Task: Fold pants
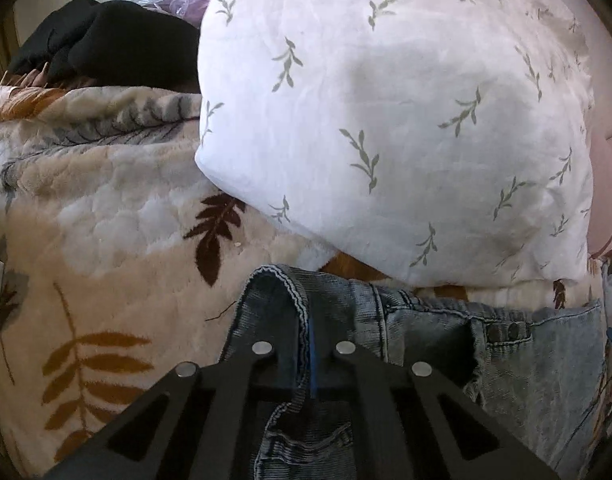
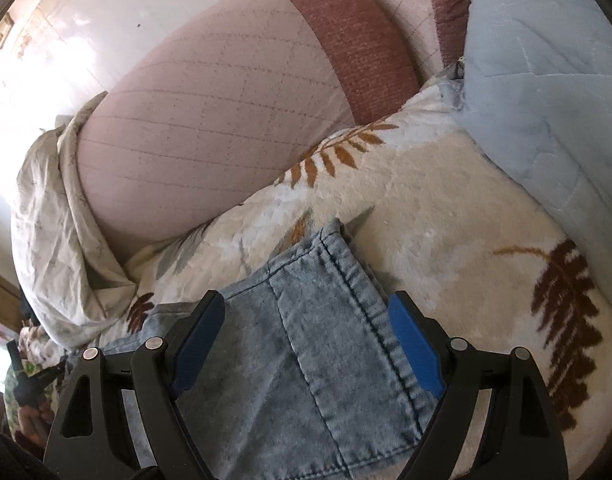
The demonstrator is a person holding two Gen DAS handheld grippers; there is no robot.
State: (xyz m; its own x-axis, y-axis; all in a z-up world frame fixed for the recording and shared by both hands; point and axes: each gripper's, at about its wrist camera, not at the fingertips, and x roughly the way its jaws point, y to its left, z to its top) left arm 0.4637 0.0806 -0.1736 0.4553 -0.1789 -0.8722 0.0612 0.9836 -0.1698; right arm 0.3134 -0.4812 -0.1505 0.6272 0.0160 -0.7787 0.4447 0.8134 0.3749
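Mid-fold on a leaf-print blanket [image 2: 445, 216]: left gripper [image 1: 309, 354] pinching the jeans [image 2: 325, 340] waistband at lower centre, right gripper [image 2: 306, 320] spread wide over a hem, folding apparently unfinished.

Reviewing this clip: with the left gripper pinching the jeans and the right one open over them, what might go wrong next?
1. The left gripper is shut on only a thin fold of the jeans at the waistband, so the denim may slip out when lifted.
2. The right gripper is open astride the hem; closing here might also catch the fleece blanket beneath.
3. The leaf-print pillow sits just beyond the waistband and may block the fold.
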